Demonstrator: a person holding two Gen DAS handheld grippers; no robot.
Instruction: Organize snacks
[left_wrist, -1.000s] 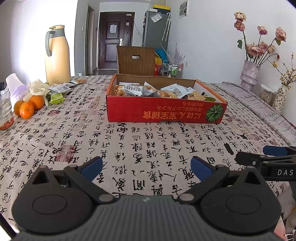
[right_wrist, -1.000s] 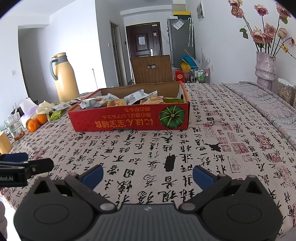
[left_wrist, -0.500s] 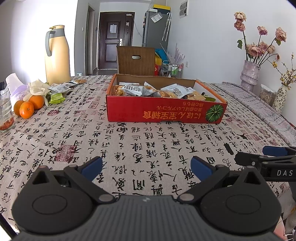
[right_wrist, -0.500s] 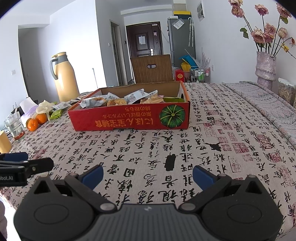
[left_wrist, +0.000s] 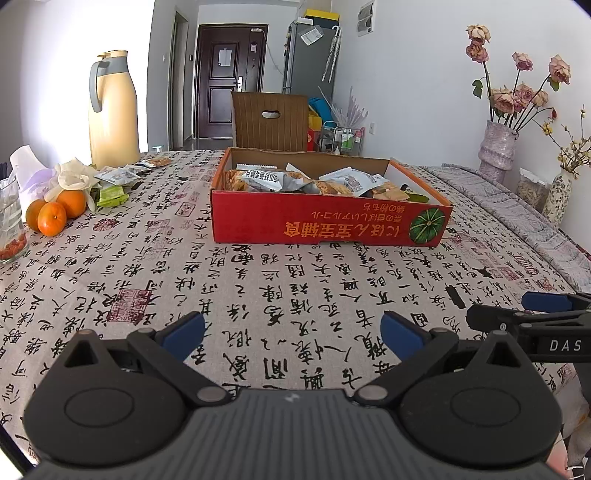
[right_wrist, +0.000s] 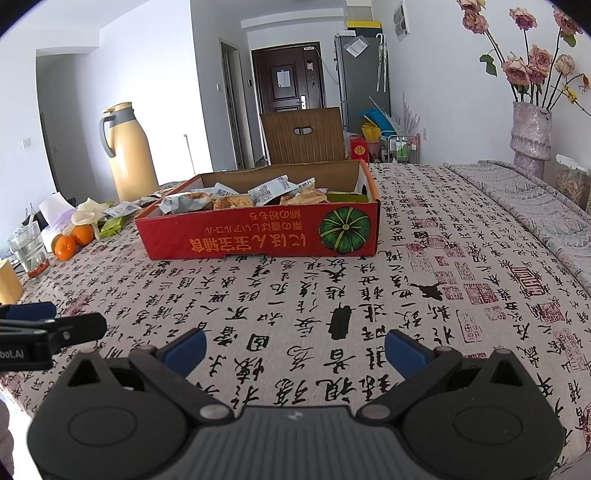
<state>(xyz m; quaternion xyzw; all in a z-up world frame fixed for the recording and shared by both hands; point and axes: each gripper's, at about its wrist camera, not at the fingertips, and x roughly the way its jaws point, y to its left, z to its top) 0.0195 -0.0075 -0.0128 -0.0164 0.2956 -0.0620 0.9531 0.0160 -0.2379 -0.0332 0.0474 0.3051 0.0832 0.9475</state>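
Note:
A red cardboard box (left_wrist: 325, 225) (right_wrist: 258, 236) with a green pumpkin picture stands mid-table, holding several snack packets (left_wrist: 295, 181) (right_wrist: 258, 194). More loose packets (left_wrist: 118, 175) (right_wrist: 118, 210) lie on the cloth at the far left, beside the jug. My left gripper (left_wrist: 291, 332) hovers open over the near tablecloth, nothing between its blue pads. My right gripper (right_wrist: 295, 349) is likewise open and empty, well short of the box. Each gripper's fingers (left_wrist: 532, 314) (right_wrist: 48, 325) show at the edge of the other's view.
A tall cream thermos jug (left_wrist: 112, 110), oranges (left_wrist: 55, 214) with a white cloth, a glass (left_wrist: 11, 229) and a tissue pack sit at the left. A vase of dried roses (left_wrist: 498, 147) and jars stand at the right. A brown chair (left_wrist: 269, 122) is behind the table.

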